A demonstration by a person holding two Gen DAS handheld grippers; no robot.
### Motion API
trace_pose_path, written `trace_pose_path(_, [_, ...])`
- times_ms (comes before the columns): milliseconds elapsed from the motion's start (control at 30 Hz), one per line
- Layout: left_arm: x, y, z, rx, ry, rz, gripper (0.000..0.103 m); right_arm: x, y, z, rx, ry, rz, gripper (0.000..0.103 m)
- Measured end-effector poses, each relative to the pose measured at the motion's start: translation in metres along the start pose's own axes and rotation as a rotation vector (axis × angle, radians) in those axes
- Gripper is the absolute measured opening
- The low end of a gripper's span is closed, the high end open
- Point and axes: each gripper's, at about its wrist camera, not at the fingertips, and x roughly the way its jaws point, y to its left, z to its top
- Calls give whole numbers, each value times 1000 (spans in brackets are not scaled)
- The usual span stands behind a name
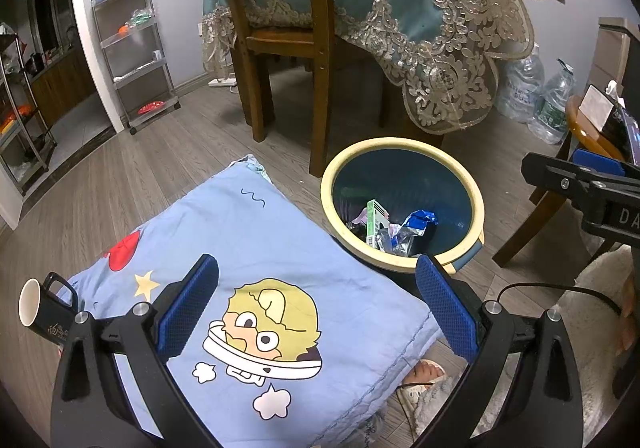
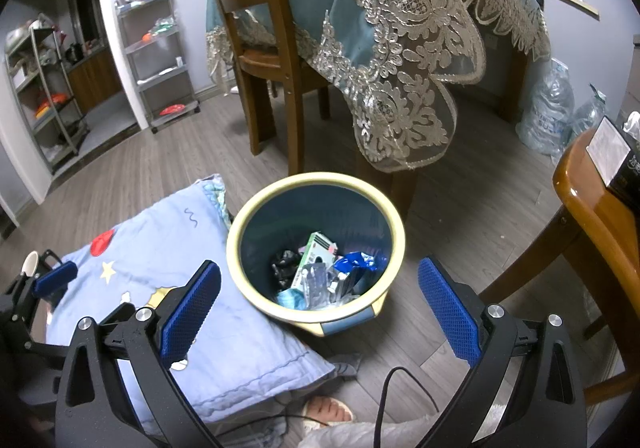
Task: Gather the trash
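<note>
A round bin with a cream rim and dark blue inside stands on the wood floor. Inside lie a green-and-white carton, a crumpled blue wrapper and other scraps. My left gripper is open and empty above a light blue cartoon pillow, left of the bin. My right gripper is open and empty, hovering just over the bin's near rim. In the left wrist view the right gripper shows at the right edge.
A black mug lies on its side at the pillow's left. A wooden chair and a table with lace cloth stand behind the bin. A round wooden side table is at right, water bottles behind. A slippered foot is near.
</note>
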Motion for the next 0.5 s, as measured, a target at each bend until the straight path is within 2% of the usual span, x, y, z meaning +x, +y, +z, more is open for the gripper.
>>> trace_pose_path(233, [1,1,1,-9,10,-13,97,0,0,1,-2,1,0,98])
trace_pose_path(500, [2,7,3,-22,44,18,97,3,-2,-2,15,17,-8,98])
